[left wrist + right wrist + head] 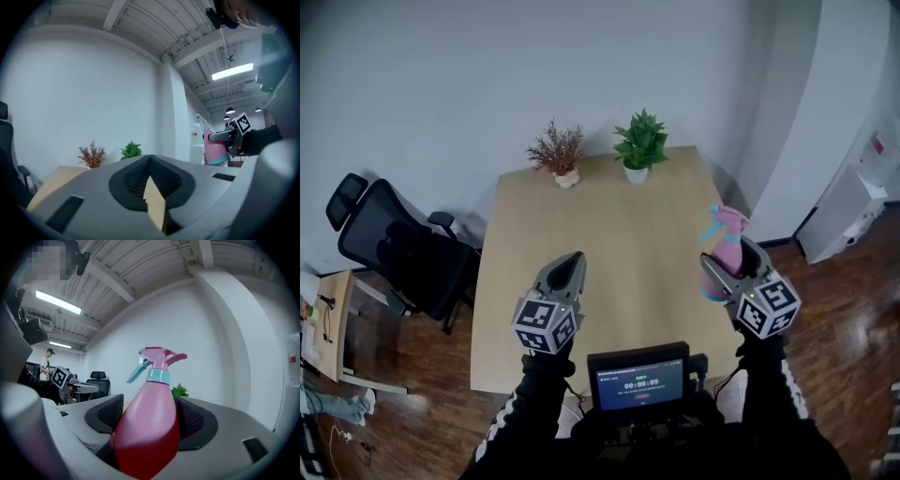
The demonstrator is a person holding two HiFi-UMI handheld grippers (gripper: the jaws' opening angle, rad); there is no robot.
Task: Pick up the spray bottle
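Observation:
A pink spray bottle with a teal trigger and collar is held off the wooden table near its right edge. My right gripper is shut on its body; in the right gripper view the spray bottle stands upright between the dark pads, nozzle pointing left. The left gripper hovers over the table's front left part, jaws shut with nothing in them. In the left gripper view the left gripper points up and the spray bottle shows far right.
Two small potted plants stand at the table's far edge: a reddish dry one and a green one. A black office chair stands left of the table. A white cabinet is at the right. A screen sits at my chest.

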